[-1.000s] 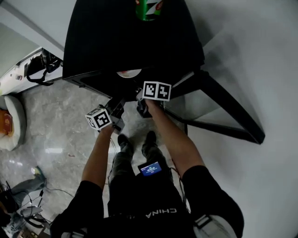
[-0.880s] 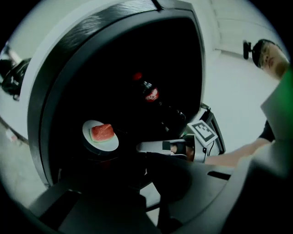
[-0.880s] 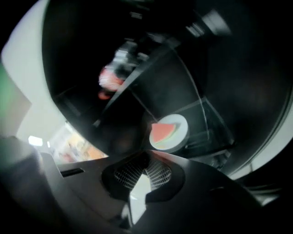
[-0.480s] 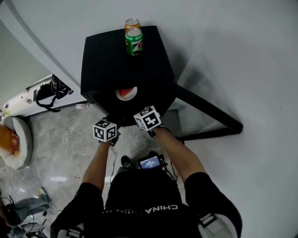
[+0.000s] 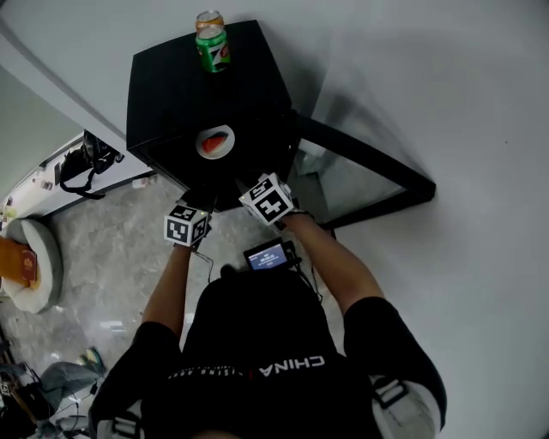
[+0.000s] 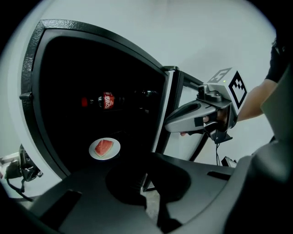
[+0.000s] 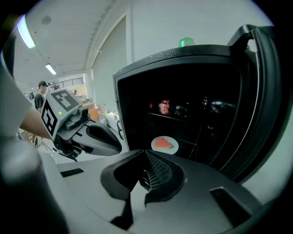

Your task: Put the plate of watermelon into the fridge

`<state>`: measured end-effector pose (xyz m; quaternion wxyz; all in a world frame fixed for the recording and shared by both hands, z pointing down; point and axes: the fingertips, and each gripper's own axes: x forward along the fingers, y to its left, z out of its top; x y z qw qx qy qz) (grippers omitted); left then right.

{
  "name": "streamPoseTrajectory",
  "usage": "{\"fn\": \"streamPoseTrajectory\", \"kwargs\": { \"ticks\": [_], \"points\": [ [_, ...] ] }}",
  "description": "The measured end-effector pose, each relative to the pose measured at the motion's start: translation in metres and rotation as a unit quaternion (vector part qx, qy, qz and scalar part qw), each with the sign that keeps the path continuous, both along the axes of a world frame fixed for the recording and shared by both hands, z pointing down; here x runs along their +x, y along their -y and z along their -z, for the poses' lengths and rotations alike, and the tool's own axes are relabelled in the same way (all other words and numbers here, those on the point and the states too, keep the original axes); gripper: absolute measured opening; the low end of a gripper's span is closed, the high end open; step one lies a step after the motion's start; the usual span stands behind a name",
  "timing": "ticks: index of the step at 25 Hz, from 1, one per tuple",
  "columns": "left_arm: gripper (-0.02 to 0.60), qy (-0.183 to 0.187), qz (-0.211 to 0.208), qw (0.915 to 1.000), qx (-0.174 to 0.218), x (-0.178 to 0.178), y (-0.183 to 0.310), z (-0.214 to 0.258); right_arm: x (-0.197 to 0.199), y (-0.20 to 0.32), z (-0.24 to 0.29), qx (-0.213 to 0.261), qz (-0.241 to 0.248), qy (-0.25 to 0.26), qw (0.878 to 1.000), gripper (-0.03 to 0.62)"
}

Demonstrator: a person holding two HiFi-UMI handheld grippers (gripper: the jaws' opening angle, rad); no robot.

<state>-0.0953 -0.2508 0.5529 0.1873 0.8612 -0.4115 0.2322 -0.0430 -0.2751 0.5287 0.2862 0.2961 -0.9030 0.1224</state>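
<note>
Already inside the fridge (image 5: 197, 94): plate (image 5: 215, 143) with one red watermelon (image 6: 104, 147) wedge, flat on a shelf near the open front. Touched by neither gripper, well clear of both. Deeper in and higher up, a cola bottle (image 6: 106, 100) among dark shapes too dim to name. On the fridge's top, toward the wall, a green can (image 5: 213, 49) just beside a gold can (image 5: 208, 19). Door (image 5: 364, 171) swung wide open, to the right in the head view. Left gripper (image 6: 151, 187) clenched, jaws pressed together on nothing, aimed at the opening from just outside it. Right gripper (image 7: 139, 180) likewise closed and empty, just beside the left, nearer the door's hinge edge. Marker cubes side by side before the fridge's front. Underfoot, grey marbled floor (image 5: 111, 257); between the forearms, a small lit screen (image 5: 266, 255). Off to the left, a black bag (image 5: 81, 163).
</note>
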Motion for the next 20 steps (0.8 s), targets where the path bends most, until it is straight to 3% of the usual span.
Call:
{"fn": "streamPoseTrajectory", "kwargs": {
  "ticks": [13,20],
  "points": [
    [0.012,0.048,-0.065,0.9964,0.024,0.043,-0.082,0.001,0.0,-0.066,-0.024,-0.043,0.067,0.023,0.997,0.017],
    [0.012,0.006,-0.051,0.9986,0.014,0.021,-0.128,0.005,-0.006,-0.11,-0.018,-0.047,0.066,0.028,0.996,0.017]
  ]
}}
